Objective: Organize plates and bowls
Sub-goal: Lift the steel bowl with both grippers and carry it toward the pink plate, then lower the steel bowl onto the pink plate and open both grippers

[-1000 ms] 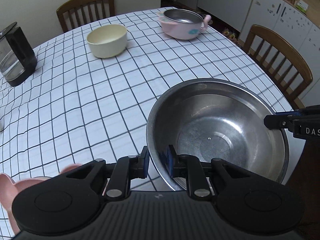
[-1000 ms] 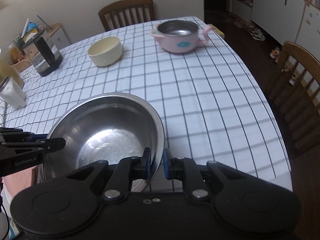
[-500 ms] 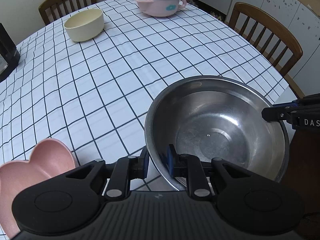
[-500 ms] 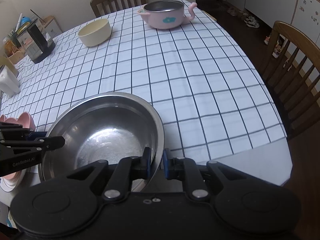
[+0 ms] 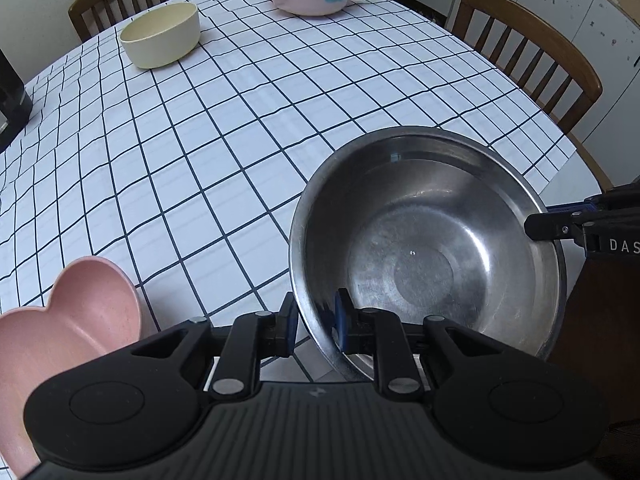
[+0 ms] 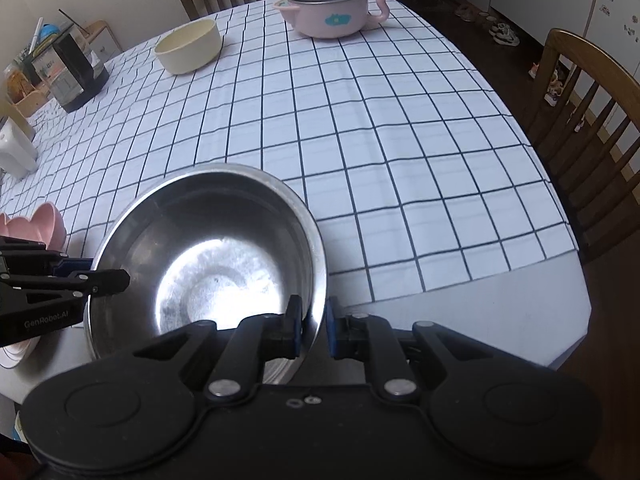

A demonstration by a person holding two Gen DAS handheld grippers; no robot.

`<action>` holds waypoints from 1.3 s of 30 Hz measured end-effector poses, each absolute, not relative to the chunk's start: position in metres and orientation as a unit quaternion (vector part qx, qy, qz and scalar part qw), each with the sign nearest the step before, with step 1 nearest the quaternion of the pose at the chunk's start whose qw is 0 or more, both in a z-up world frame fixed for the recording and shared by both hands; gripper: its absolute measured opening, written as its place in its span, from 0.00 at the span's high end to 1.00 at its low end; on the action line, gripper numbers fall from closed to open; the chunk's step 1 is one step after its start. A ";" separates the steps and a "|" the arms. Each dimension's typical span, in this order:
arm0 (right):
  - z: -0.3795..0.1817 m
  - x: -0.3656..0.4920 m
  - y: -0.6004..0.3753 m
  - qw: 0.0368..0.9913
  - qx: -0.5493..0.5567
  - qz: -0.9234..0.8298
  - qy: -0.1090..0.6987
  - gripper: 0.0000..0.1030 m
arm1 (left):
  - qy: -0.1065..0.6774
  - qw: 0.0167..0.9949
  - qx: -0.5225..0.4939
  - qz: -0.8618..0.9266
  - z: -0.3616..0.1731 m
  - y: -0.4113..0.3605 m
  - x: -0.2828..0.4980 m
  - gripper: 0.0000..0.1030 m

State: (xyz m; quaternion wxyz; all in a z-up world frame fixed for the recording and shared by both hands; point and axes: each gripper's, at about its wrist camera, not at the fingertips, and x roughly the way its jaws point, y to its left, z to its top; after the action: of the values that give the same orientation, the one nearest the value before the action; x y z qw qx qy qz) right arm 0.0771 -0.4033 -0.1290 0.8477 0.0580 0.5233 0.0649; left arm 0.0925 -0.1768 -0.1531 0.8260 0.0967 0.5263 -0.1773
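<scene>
- Grippers: your left gripper (image 5: 314, 324) and right gripper (image 6: 312, 326) each pinch opposite rims of the steel bowl (image 5: 424, 252).
- Bowl sits over the checked table (image 5: 240, 120) at its near edge, beside the pink heart bowl (image 5: 68, 320).

Left claw (image 5: 314, 322) pinching steel bowl (image 5: 424, 248) rim — right claw (image 5: 538, 227) opposite

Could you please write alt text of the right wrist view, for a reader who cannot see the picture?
The right gripper and the left gripper each clamp opposite rims of a large steel bowl at the near edge of a checked tablecloth. At the far end stand a cream bowl and a pink handled bowl; a pink heart-shaped bowl sits left.
</scene>
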 end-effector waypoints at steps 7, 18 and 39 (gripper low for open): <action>-0.126 0.074 -0.400 0.850 0.050 0.068 0.520 0.80 | 0.527 0.826 0.097 -0.176 -0.151 -0.174 0.093 0.83; -0.110 0.075 -0.399 0.860 0.054 0.073 0.502 0.76 | 0.521 0.831 0.091 -0.174 -0.141 -0.164 0.094 0.81; -0.029 0.111 -0.405 0.903 0.050 0.099 0.415 0.48 | 0.385 0.906 0.059 -0.166 -0.049 -0.167 0.135 0.44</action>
State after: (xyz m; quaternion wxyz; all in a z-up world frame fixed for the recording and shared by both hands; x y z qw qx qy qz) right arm 0.1107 -0.4054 -0.0295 0.9028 0.0495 0.4154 0.0994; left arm 0.1352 -0.1665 -0.0488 0.9059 0.0593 0.3849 -0.1662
